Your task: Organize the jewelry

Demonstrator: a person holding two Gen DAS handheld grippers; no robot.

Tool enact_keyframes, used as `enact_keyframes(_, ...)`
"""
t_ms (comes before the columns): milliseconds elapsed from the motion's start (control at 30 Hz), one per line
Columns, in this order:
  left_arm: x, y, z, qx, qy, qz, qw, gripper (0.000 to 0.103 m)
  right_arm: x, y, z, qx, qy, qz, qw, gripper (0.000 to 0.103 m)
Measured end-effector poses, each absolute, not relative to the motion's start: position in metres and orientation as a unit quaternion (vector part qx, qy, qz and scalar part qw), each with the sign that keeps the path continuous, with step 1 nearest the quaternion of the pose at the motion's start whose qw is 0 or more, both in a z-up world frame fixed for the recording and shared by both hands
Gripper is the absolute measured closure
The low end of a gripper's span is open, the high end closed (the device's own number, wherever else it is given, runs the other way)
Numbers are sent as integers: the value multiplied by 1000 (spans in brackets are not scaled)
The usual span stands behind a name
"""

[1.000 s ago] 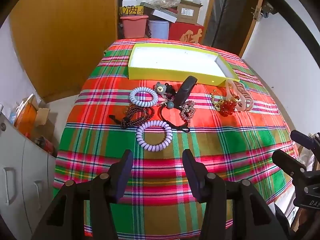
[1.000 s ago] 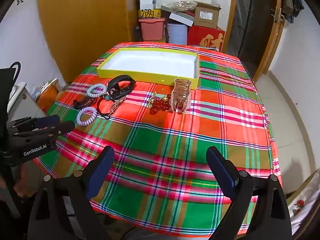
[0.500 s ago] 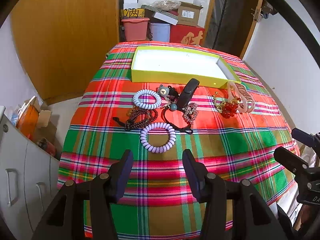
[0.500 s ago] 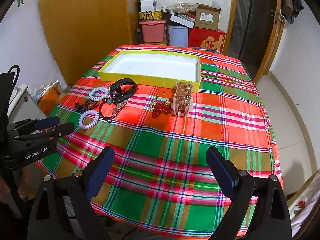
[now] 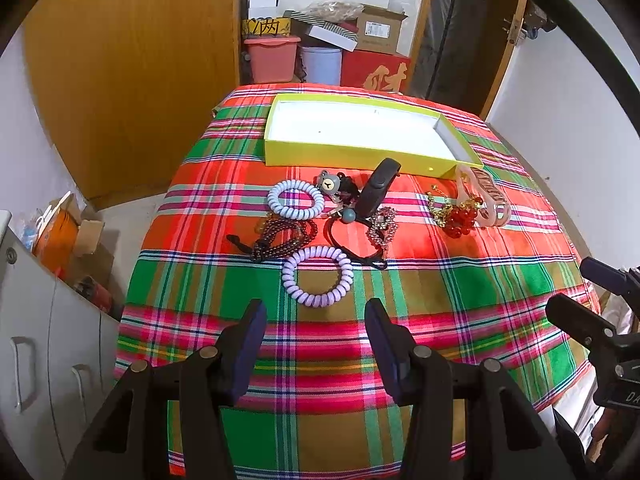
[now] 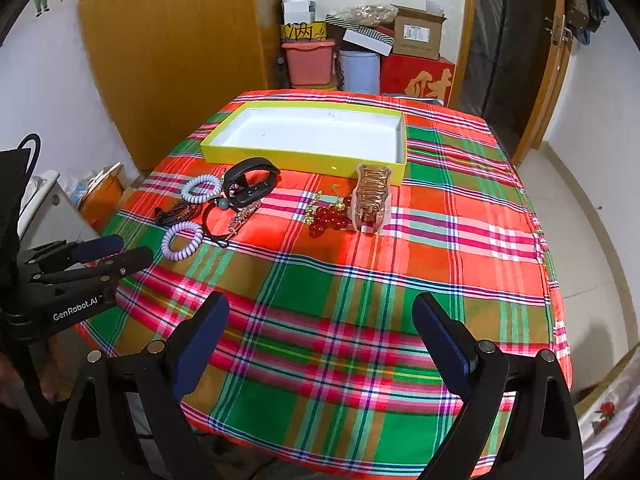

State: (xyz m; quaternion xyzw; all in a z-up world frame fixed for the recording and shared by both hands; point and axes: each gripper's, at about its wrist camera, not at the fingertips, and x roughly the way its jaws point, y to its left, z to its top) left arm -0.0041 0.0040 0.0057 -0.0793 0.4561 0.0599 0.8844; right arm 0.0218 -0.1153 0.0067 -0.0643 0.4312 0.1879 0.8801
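Observation:
A yellow tray [image 5: 352,154] [image 6: 276,158] with a white floor lies empty at the far side of the plaid-covered table. In front of it lie two lilac coil bands [image 5: 318,276] [image 5: 295,199] [image 6: 182,240], a dark bead bracelet [image 5: 280,238], a bear charm [image 5: 329,182], a black wristband [image 5: 376,190] [image 6: 248,184], a sparkly piece [image 5: 383,226], a red bead cluster with gold chain [image 5: 458,218] [image 6: 328,216] and a pink hair claw [image 5: 486,196] [image 6: 372,198]. My left gripper [image 5: 316,344] hovers open just short of the nearer coil band. My right gripper [image 6: 320,344] is open, well back from the claw.
The plaid cloth [image 6: 360,280] drapes over the table's edges. A wooden wardrobe [image 5: 132,60] stands at left, with stacked boxes and bins [image 5: 320,52] behind the table and a doorway [image 6: 512,52] at right. White cabinets [image 5: 40,340] sit low on the left.
Both grippers have drifted slightly back and up, so the table sits a little lower in view. Nothing on the table has moved, and both grippers stay open.

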Motion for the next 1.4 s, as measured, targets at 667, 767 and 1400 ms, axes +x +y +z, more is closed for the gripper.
enact_keyframes(667,-3,4,3,-82,458,62,883,52,22,-113,5,-70,437,192,876,10)
enact_keyframes(767,-3,4,3,-82,458,61,883,52,21,-111,4,-71,438,191,875,10)
enact_keyframes(1400,-3,8,3,-92,456,67,882,52,24,-110,2,-69,439,198,874,10)
